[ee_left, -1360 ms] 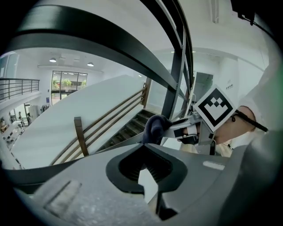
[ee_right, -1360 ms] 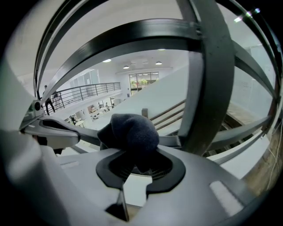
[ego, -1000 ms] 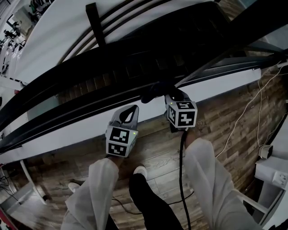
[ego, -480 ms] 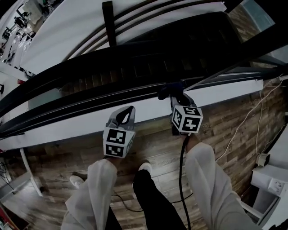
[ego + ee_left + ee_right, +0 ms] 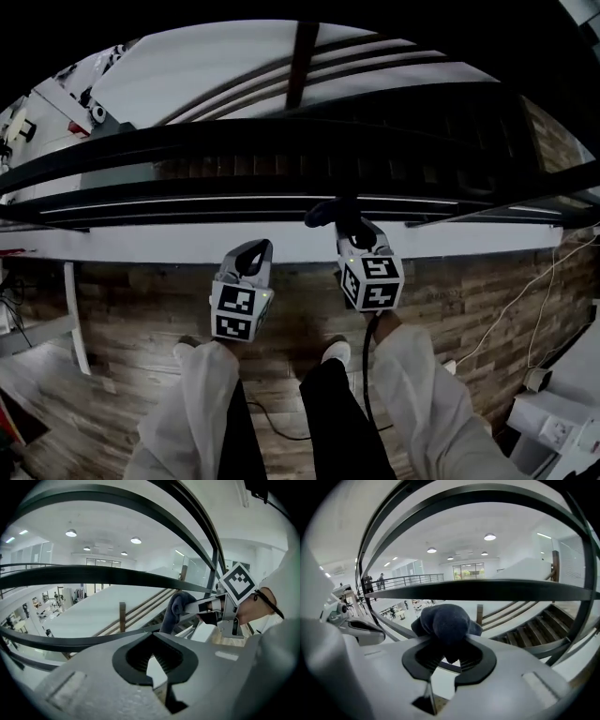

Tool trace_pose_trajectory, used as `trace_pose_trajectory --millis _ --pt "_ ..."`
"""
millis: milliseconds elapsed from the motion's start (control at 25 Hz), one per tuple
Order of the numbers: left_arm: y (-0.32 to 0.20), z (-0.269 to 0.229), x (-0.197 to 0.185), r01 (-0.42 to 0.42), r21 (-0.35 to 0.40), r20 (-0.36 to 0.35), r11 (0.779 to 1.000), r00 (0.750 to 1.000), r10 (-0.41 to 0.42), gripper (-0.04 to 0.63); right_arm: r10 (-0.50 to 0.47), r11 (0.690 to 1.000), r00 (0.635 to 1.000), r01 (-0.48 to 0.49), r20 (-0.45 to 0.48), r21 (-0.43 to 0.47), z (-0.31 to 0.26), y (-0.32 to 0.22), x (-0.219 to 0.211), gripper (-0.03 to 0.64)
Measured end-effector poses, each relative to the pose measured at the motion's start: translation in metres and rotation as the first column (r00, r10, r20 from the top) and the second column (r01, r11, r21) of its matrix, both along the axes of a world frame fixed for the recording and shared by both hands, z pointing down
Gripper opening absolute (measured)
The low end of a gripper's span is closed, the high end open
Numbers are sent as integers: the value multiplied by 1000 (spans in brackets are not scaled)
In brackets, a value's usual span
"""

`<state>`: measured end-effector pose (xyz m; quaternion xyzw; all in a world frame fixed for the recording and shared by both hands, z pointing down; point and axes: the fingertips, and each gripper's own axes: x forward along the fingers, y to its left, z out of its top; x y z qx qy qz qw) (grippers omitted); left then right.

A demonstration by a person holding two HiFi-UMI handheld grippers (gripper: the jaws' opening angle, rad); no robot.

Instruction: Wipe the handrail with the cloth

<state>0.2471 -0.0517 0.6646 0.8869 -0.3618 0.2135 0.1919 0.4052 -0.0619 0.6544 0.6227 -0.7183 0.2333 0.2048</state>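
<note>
Right gripper (image 5: 344, 225) (image 5: 446, 656) is clamped on the bunched dark blue cloth (image 5: 322, 212) (image 5: 445, 623), jaws narrow, with the wad bulging out above them. Left gripper (image 5: 254, 251) (image 5: 152, 662) carries nothing; its jaws stand together, with only a slit of daylight between the ribbed pads.

I note the black curved metal handrail (image 5: 187, 141) (image 5: 487, 590) (image 5: 93, 576) spanning the full width of the head view in its upper half, with thinner dark rails beneath it. Brown wooden plank floor (image 5: 122, 309) fills the lower half of that frame.

Both grippers sit at centre frame, side by side and apart, the left one lower. The cloth lies at centre, just above the right gripper and against the thinner rails; I cannot confirm contact. It also shows right of centre in the left gripper view (image 5: 176, 611).
</note>
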Motion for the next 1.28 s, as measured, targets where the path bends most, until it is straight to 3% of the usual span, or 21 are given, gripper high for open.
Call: trace_pose_trajectory --millis 200,480,680,1000,1280 --pt "-17 -5 -137 115 -4 40 993 993 -114 0 -121 993 992 121 38 8 -11 -29 -146 72" --pt "-39 -11 -303 224 -11 25 975 974 -223 0 -299 954 953 300 51 -13 -4 -52 -337 72" --pt "-54 4 -422 334 -21 35 942 942 -333 0 -414 909 908 416 66 -26 11 -69 -463 72" --pt "-64 62 -546 467 -44 40 883 884 -466 0 -537 838 839 542 90 -59 88 -82 -590 72" --pt "-69 107 -618 549 -63 37 833 836 -548 0 -588 798 802 596 99 -87 138 -107 -664 72"
